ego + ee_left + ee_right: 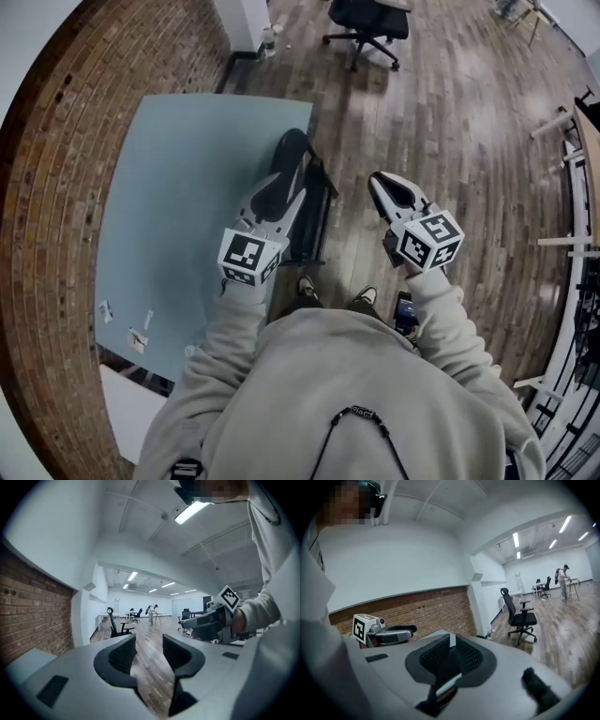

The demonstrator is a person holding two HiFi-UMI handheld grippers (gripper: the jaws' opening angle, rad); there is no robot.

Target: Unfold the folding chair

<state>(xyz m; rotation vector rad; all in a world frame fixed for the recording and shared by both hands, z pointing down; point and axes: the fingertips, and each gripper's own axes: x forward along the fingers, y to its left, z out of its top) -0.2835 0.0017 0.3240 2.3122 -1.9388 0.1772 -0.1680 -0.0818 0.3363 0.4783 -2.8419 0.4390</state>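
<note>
So the folding chair (319, 225) is folded flat and standing upright on the wood floor (450, 131), right at the right-hand edge of a pale teal mat (178, 216) that runs along the brick wall (56, 187). It's just in front of the person's shoes (307, 286).

The left tool (291, 141) is up over the chair's top from the head view, so it covers part of the frame; can't tell if it's touching. In its own view the left tool (149, 644) has its jaws partway apart with nothing between them, only floorboards showing through the gap.

The right tool (380, 180) sits off to the right of the chair, clear of it. In its own view the right tool (451, 644) has its jaws pressed together and holds nothing.

Farther off there's a black office chair (367, 28) on wheels, and someone (565, 581) standing by a bench way down the room.
</note>
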